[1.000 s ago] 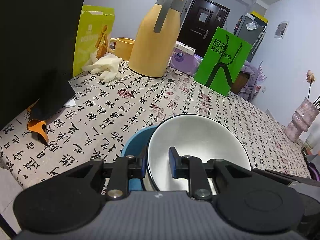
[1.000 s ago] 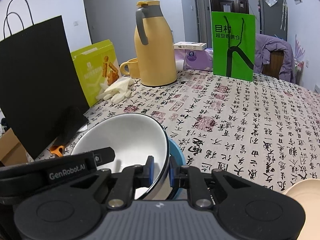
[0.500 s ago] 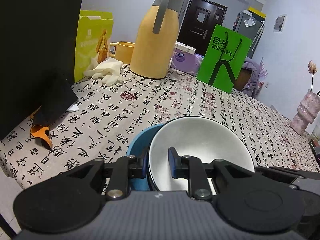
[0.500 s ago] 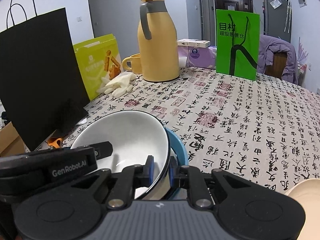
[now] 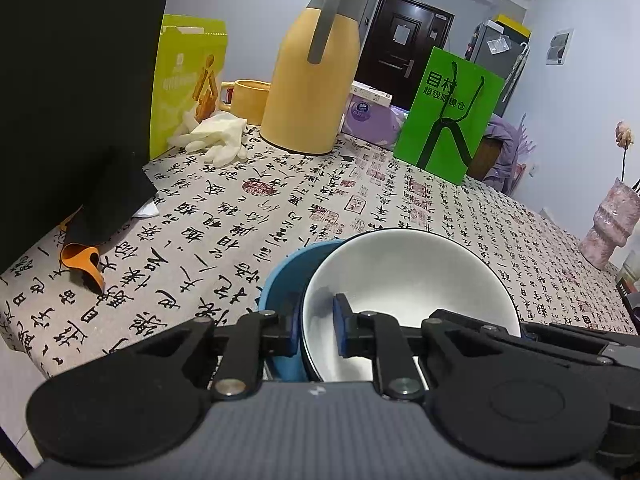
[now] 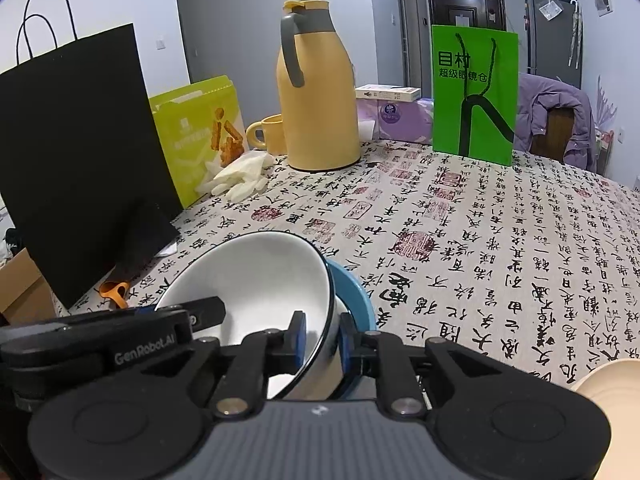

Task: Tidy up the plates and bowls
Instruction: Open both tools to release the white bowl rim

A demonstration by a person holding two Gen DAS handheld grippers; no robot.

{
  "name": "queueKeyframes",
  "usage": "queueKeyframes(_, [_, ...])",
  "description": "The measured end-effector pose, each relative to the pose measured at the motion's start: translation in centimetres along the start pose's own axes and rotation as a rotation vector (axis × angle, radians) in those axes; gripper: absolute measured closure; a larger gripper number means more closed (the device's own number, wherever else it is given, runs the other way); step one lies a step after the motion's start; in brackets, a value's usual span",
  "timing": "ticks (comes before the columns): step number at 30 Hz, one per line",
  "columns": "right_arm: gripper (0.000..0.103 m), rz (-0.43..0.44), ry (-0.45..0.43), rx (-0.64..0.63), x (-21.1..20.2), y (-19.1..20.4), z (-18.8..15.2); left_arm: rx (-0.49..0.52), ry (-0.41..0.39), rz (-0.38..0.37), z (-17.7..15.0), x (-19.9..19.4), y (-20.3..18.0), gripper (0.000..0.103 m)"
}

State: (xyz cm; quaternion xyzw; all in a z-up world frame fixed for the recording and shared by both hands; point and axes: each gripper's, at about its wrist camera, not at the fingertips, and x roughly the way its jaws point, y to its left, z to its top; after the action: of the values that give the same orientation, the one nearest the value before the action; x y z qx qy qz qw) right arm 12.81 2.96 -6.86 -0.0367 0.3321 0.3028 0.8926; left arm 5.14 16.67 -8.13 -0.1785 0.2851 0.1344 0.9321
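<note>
A white bowl (image 5: 412,276) with a dark rim sits tilted inside a blue bowl (image 5: 280,276) near the table's front edge. My left gripper (image 5: 318,330) is closing on the white bowl's left rim, one pad inside and one outside. My right gripper (image 6: 322,340) is shut on the opposite rim of the white bowl (image 6: 260,276), next to the blue bowl (image 6: 356,292). The edge of a cream plate (image 6: 608,380) shows at the lower right of the right wrist view.
At the back of the calligraphy tablecloth (image 6: 480,240) stand a yellow thermos (image 6: 320,100), a yellow mug (image 6: 270,134), white gloves (image 6: 240,176), a green bag (image 6: 474,92), a lime box (image 6: 200,136) and a black bag (image 6: 76,152). A pink vase (image 5: 612,224) stands at the right.
The left jaws have drawn slightly closer together on the white bowl's rim. Both grippers and the bowls stay where they were.
</note>
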Motion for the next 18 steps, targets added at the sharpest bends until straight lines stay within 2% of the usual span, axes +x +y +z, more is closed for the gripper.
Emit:
queueKeyframes(7, [0.088,-0.011,-0.030,0.024,-0.58,-0.26,0.00,-0.002,-0.005,0.002,-0.04,0.00,0.18,0.090])
queueKeyframes(18, [0.087,-0.030,-0.039,0.015,-0.54,-0.22,0.08,-0.005,-0.006,-0.001,0.00,-0.03,0.26,0.090])
